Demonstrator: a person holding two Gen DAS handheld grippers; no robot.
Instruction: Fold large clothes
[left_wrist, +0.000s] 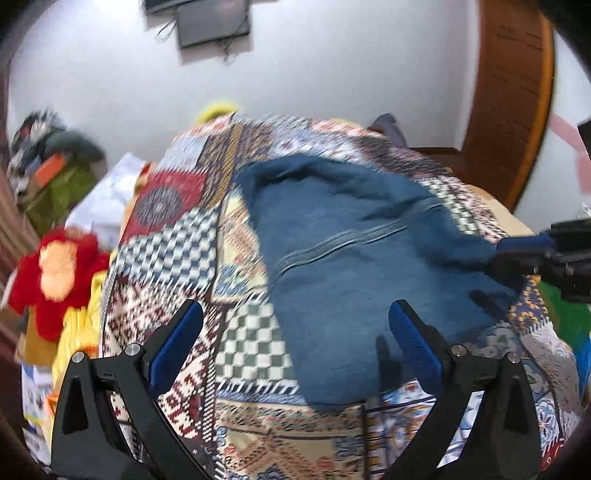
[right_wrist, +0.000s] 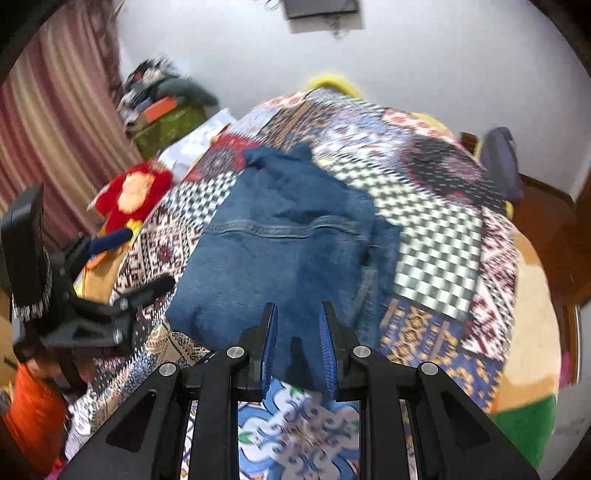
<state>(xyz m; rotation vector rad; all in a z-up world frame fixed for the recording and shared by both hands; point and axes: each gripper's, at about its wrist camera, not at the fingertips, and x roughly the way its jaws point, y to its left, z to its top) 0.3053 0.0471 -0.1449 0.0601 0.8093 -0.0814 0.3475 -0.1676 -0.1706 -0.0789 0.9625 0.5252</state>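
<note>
Folded blue jeans (left_wrist: 354, 251) lie on the patchwork bedspread (left_wrist: 177, 243). Left gripper (left_wrist: 295, 325) fingers spread wide above the jeans' near edge; right gripper (right_wrist: 297, 325) fingers nearly together, gripping nothing.

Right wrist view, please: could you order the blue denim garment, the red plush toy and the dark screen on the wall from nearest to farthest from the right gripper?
1. Blue denim garment: directly ahead of the right gripper, on the patchwork cover.
2. Red plush toy: off to the left, beside the bed.
3. Dark screen: top of the picture, on the far wall.
</note>
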